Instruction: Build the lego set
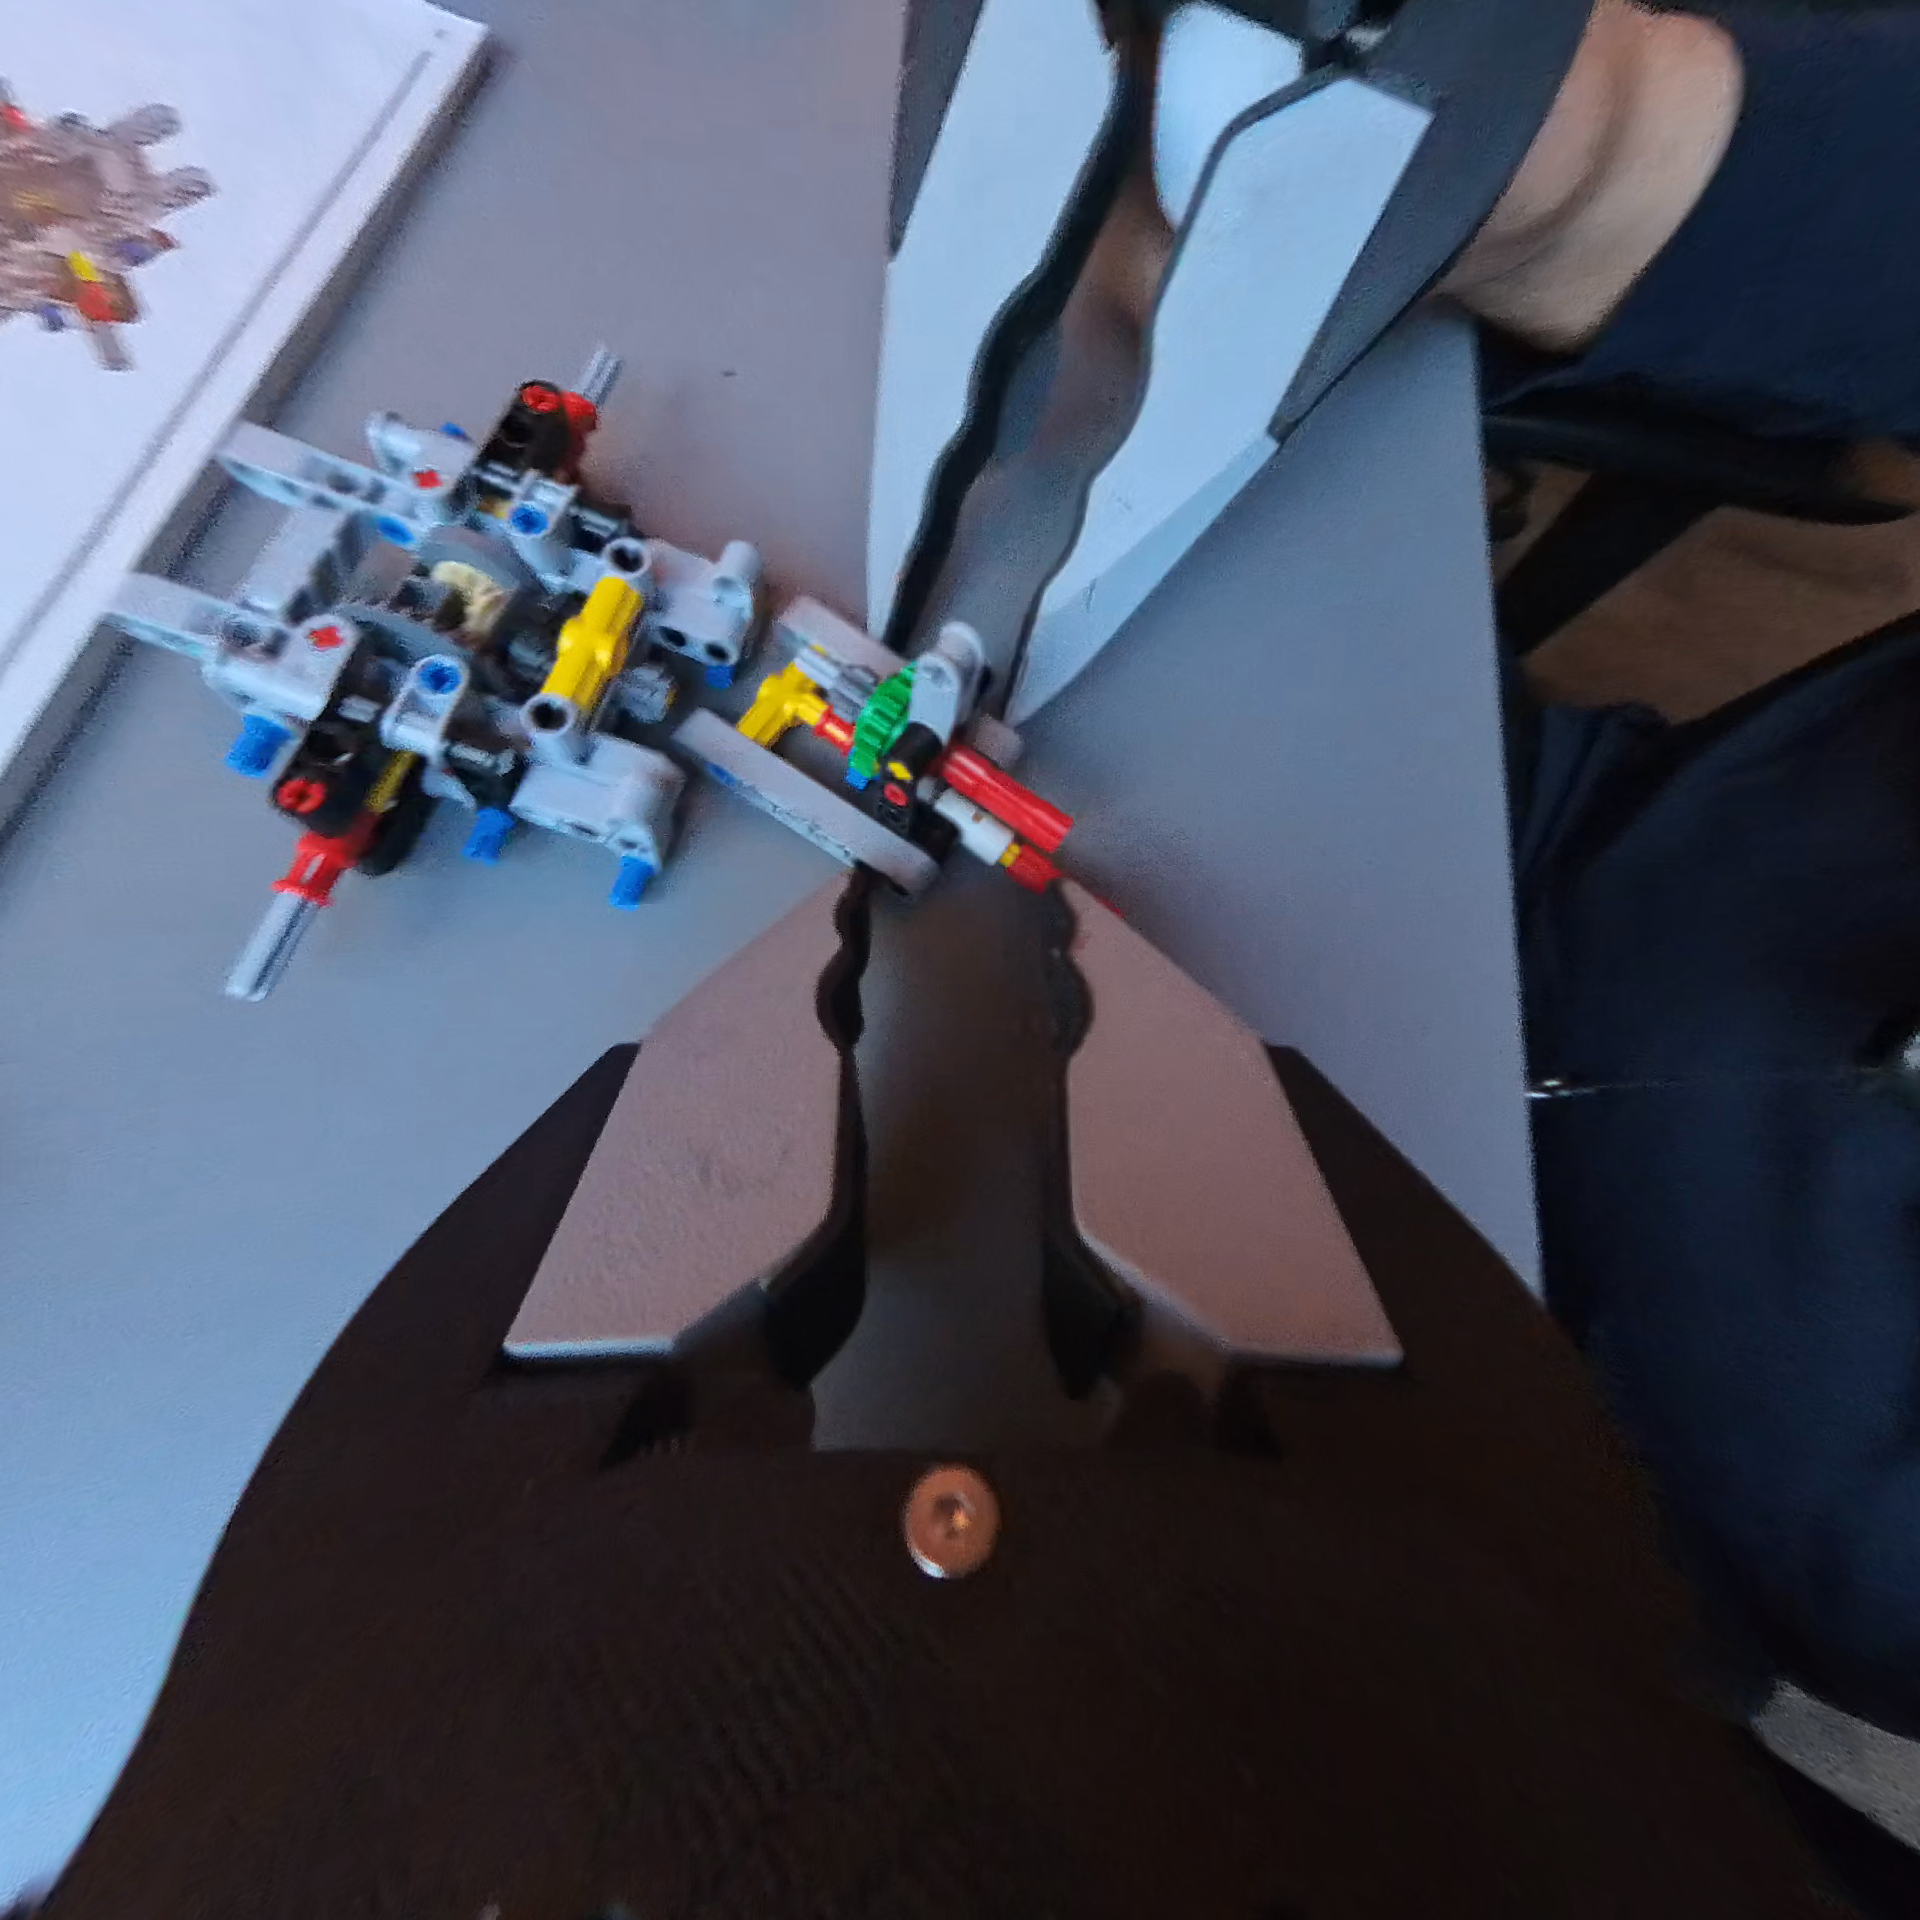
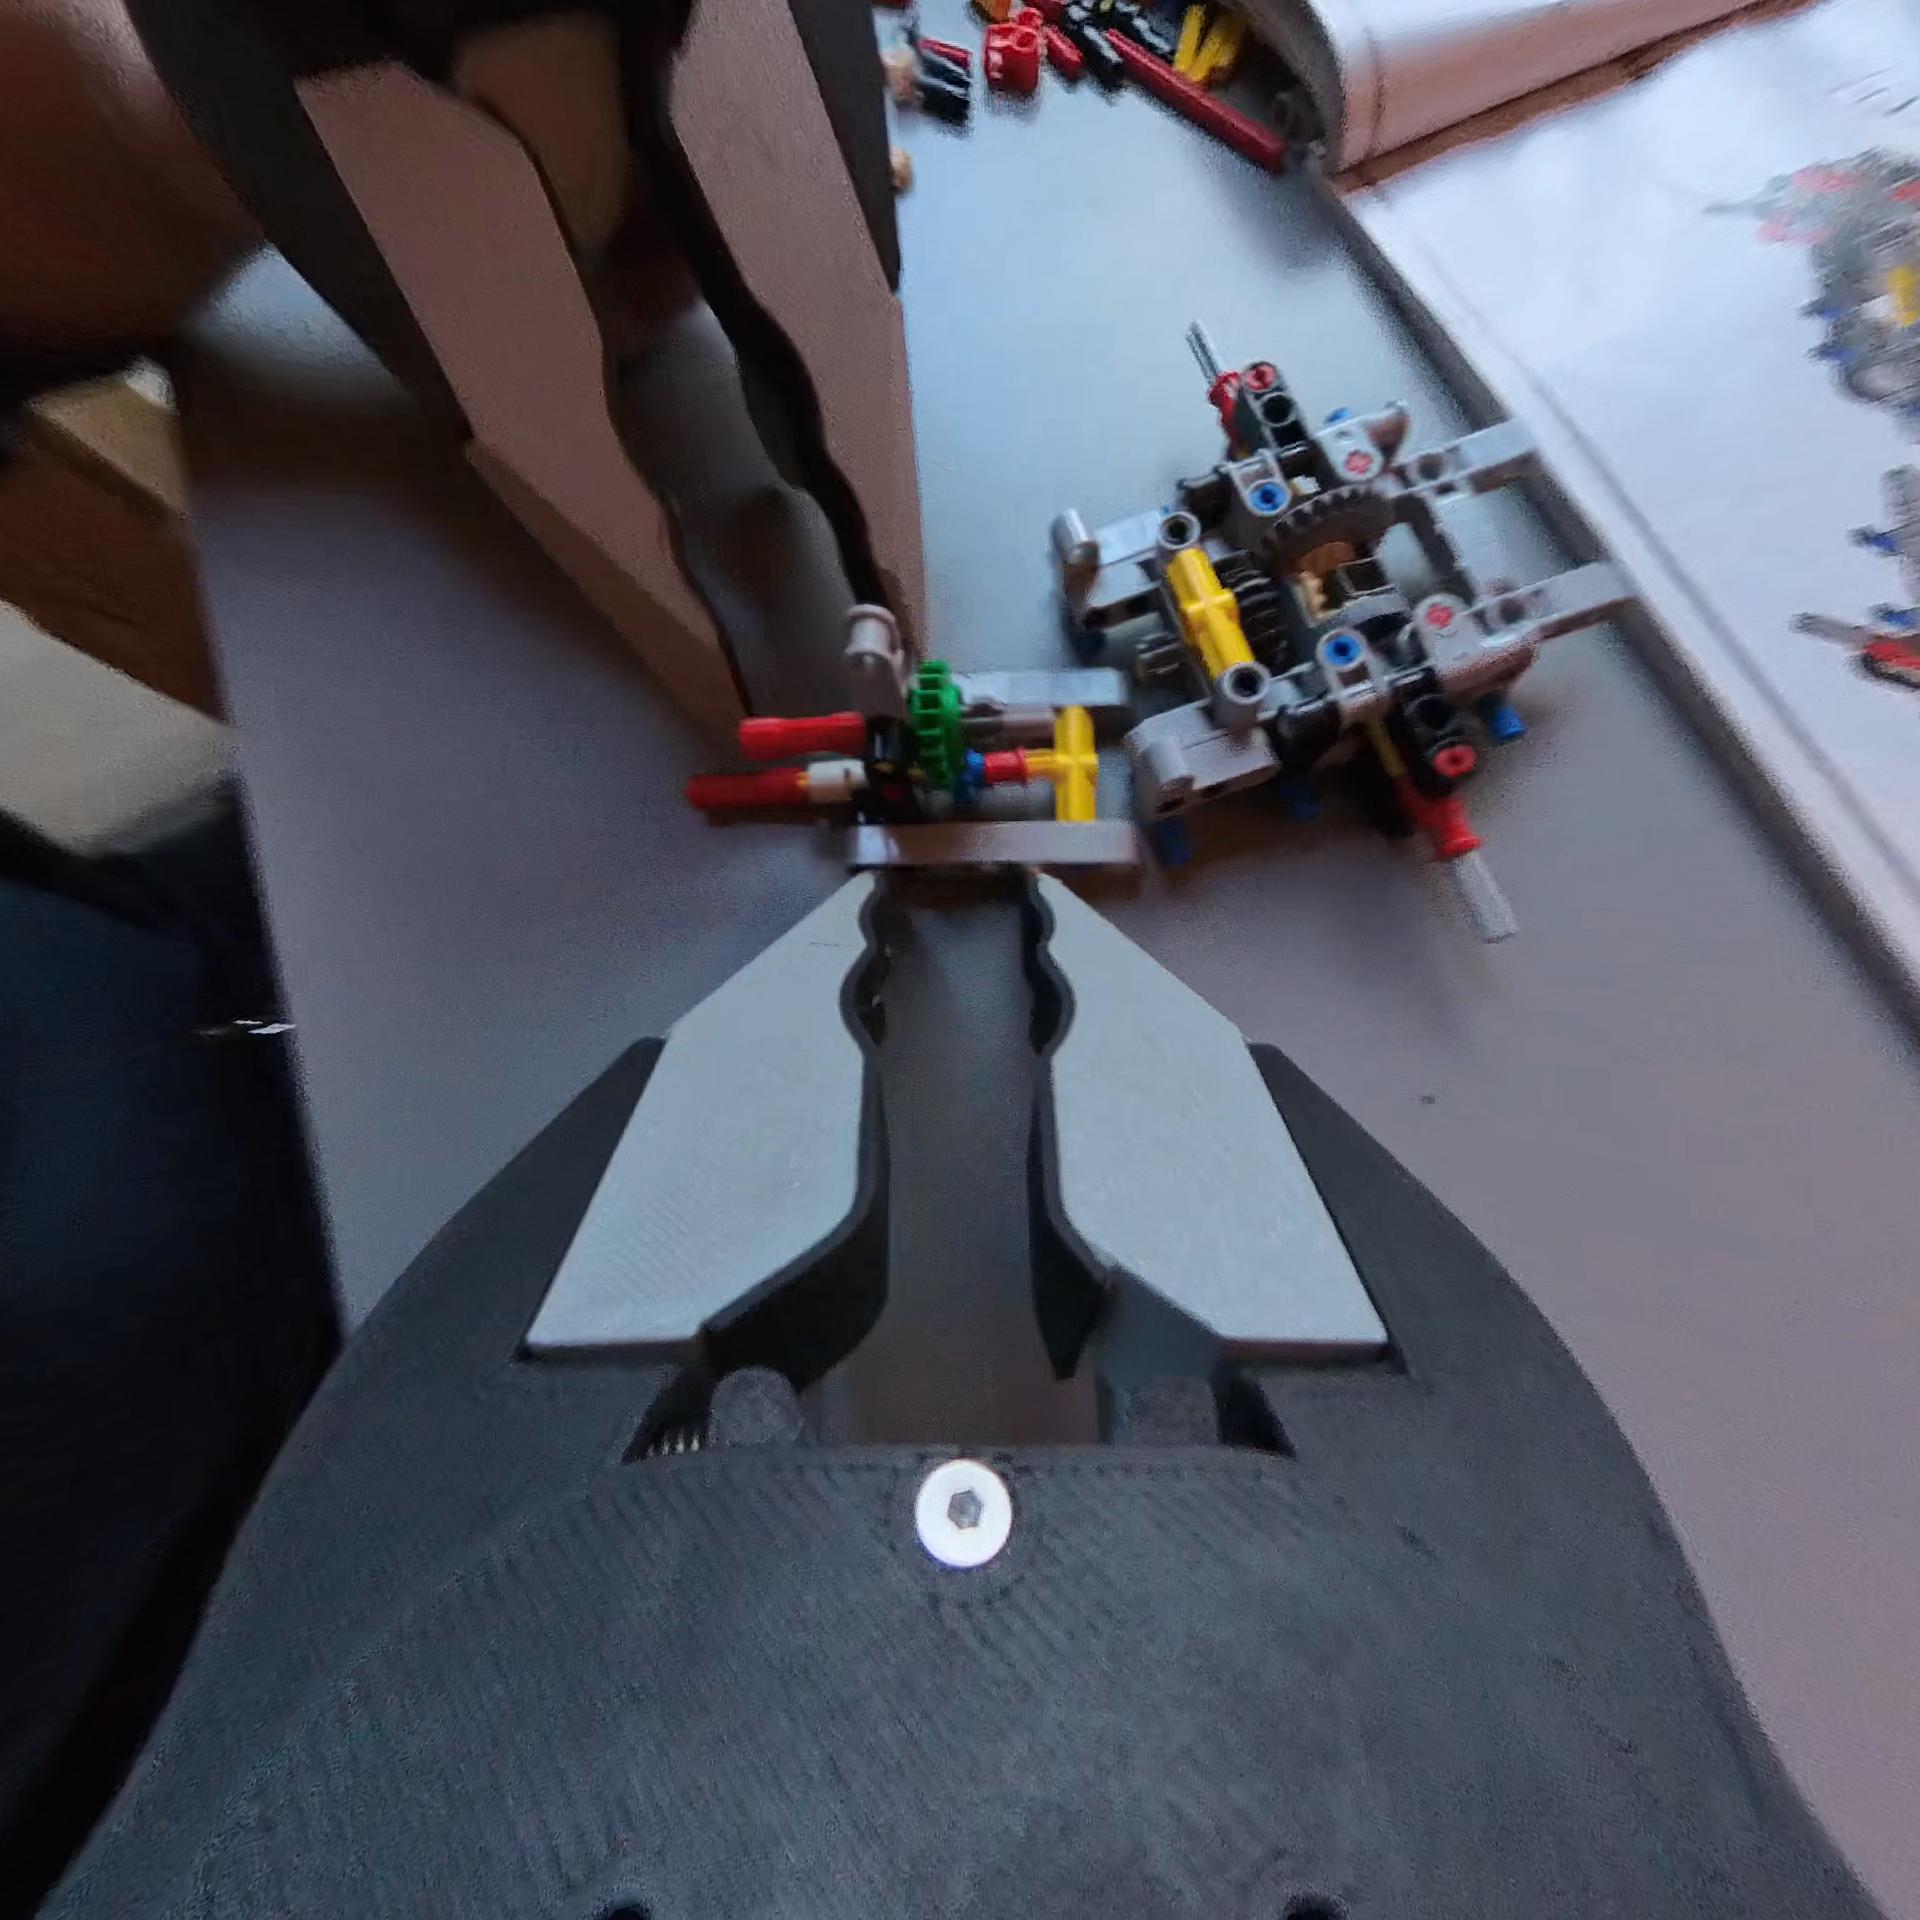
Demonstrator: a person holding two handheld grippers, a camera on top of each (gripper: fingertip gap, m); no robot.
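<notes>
A small lego sub-assembly with a green gear, red axles, a yellow connector and two grey beams lies on the grey table. It also shows in the right wrist view. My left gripper is open, its tips at the sub-assembly's near edge, and nothing is pressed between its pads. My right gripper is open, its tips just short of the sub-assembly's nearer grey beam. The two grippers face each other across it. A larger grey, black and yellow assembly lies close beside it, also in the right wrist view.
An open white instruction booklet lies beyond the larger assembly, also in the right wrist view. Several loose parts lie farther back. The table's edge and a person's arm are close by. Some 4 cm of space lies between my two pairs of fingers.
</notes>
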